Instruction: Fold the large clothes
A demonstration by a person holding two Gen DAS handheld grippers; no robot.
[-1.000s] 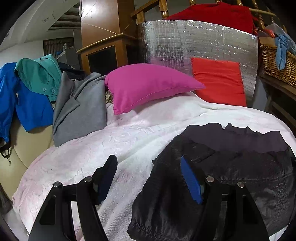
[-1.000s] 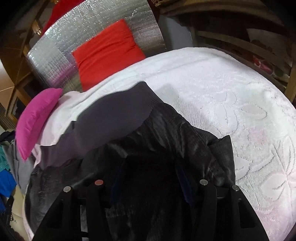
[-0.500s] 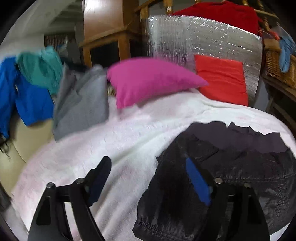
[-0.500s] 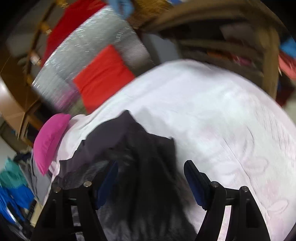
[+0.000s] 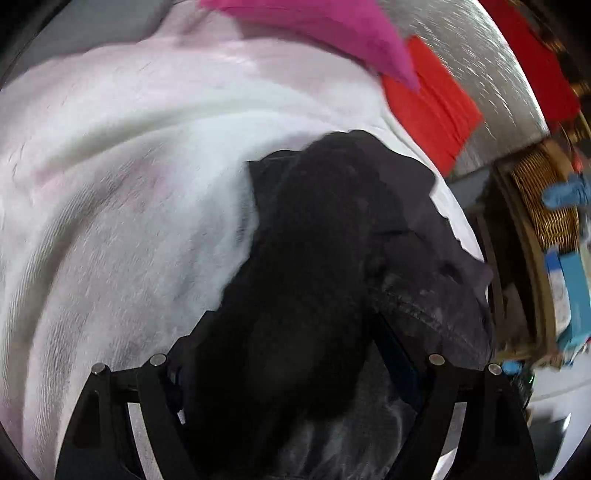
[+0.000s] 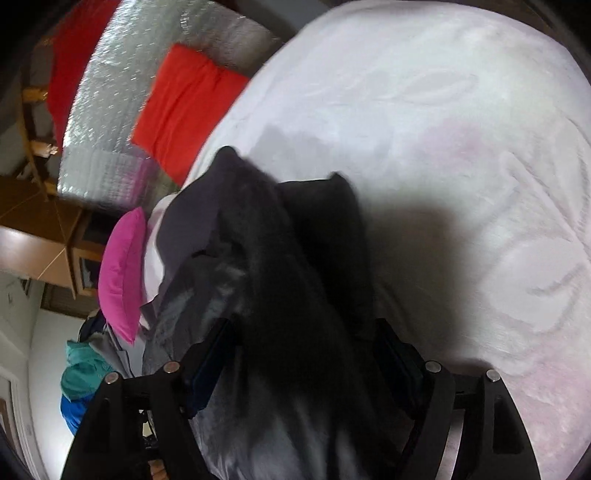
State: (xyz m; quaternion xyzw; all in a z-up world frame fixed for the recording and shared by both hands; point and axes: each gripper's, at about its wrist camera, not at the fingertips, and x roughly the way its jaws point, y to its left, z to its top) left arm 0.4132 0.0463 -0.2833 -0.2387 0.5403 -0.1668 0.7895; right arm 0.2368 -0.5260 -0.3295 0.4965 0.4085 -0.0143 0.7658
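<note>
A black shiny garment [image 5: 332, 236] lies bunched on the white bed cover [image 5: 122, 177]. My left gripper [image 5: 291, 354] stands over its near edge with dark cloth filling the space between the fingers; the jaws look wide. In the right wrist view the same garment [image 6: 280, 258] runs up between the fingers of my right gripper [image 6: 306, 354], which also stand wide apart around the cloth. The fingertips of both grippers are partly hidden by fabric. Both views are blurred.
A pink pillow [image 5: 325, 29] and a red cushion [image 5: 432, 107] lean on a silver padded headboard [image 6: 122, 110]. A wicker basket [image 5: 543, 199] stands at the right. Teal and blue clothes [image 6: 81, 376] hang at the left. The bed cover [image 6: 461, 147] stretches right.
Both grippers have swung down and in onto the black garment, which now lies between their fingers. The garment is more bunched up than before.
</note>
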